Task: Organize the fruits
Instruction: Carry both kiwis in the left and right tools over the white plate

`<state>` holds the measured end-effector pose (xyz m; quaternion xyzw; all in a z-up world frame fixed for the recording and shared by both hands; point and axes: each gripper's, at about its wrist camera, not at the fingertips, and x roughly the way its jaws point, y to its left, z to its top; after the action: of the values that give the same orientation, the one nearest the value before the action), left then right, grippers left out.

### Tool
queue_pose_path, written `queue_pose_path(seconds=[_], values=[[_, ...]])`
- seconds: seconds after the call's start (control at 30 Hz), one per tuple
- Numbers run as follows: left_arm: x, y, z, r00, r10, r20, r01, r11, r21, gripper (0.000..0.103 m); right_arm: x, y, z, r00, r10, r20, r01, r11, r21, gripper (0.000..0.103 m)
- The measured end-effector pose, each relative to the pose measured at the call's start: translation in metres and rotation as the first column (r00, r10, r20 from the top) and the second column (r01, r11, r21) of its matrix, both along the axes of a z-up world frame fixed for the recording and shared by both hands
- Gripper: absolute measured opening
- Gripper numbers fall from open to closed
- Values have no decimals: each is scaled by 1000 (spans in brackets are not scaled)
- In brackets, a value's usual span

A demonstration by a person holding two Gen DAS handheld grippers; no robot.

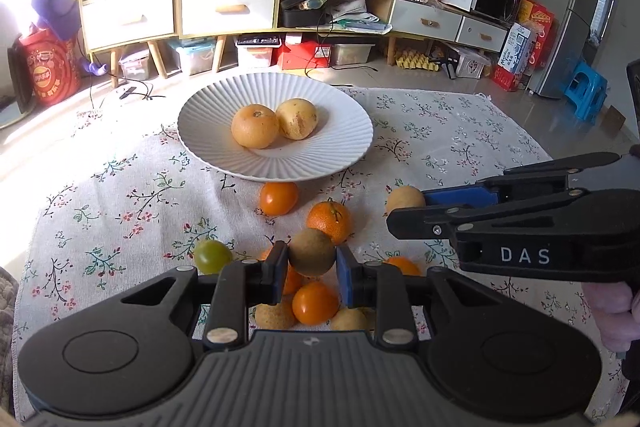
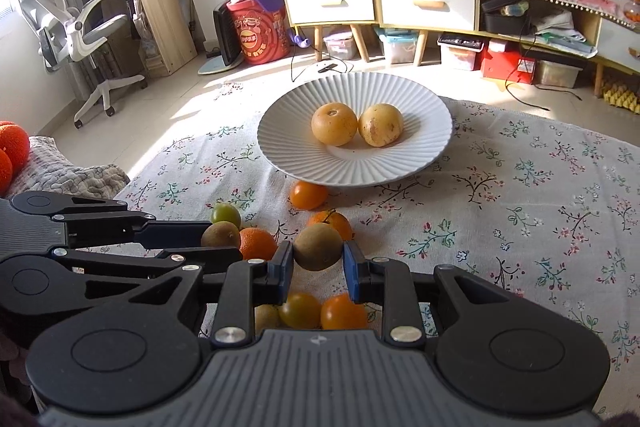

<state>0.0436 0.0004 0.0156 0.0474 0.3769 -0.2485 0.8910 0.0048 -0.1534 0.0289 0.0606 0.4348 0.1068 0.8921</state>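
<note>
A white ribbed plate (image 1: 320,155) (image 2: 420,151) stands at the table's far side with two yellow-brown fruits (image 1: 276,125) in it. My left gripper (image 1: 312,256) (image 2: 222,240) is shut on a round brown fruit (image 1: 311,247) (image 2: 218,232), lifted above a pile of loose fruit. My right gripper (image 2: 319,250) (image 1: 406,212) is shut on a second brown fruit (image 2: 319,243) (image 1: 402,196), just right of the left one. Below them lie small orange fruits (image 1: 279,198) (image 2: 308,194), a mandarin (image 1: 329,221) and a green fruit (image 1: 213,256) (image 2: 226,214).
A floral cloth (image 2: 520,207) covers the table; its far edge borders the floor just behind the plate. A grey blanket (image 2: 68,171) with orange balls lies off the left edge. A hand (image 1: 612,311) holds the right gripper. Shelves and boxes line the far wall.
</note>
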Motion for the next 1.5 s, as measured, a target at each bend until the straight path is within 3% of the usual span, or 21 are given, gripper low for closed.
queue_pose_path(seconds=[0.23, 0.43, 0.63, 1.0, 1.5], values=[[21, -6, 1, 999, 48, 13, -48, 998, -30, 10, 22, -8, 0, 997, -72, -5, 72, 997, -18, 24], [37, -9, 4, 998, 34, 49, -31, 998, -48, 10, 41, -19, -3, 992, -118, 33, 118, 993, 4, 24], [63, -12, 0, 998, -16, 58, 21, 996, -92, 10, 62, -29, -10, 994, -92, 55, 89, 995, 52, 24], [89, -22, -21, 993, -112, 38, 114, 993, -31, 10, 89, -31, -26, 999, 30, 41, -32, 999, 38, 24], [105, -24, -30, 991, -133, 29, 133, 991, -2, 10, 103, -29, -43, 999, 41, 16, -41, 998, 42, 24]])
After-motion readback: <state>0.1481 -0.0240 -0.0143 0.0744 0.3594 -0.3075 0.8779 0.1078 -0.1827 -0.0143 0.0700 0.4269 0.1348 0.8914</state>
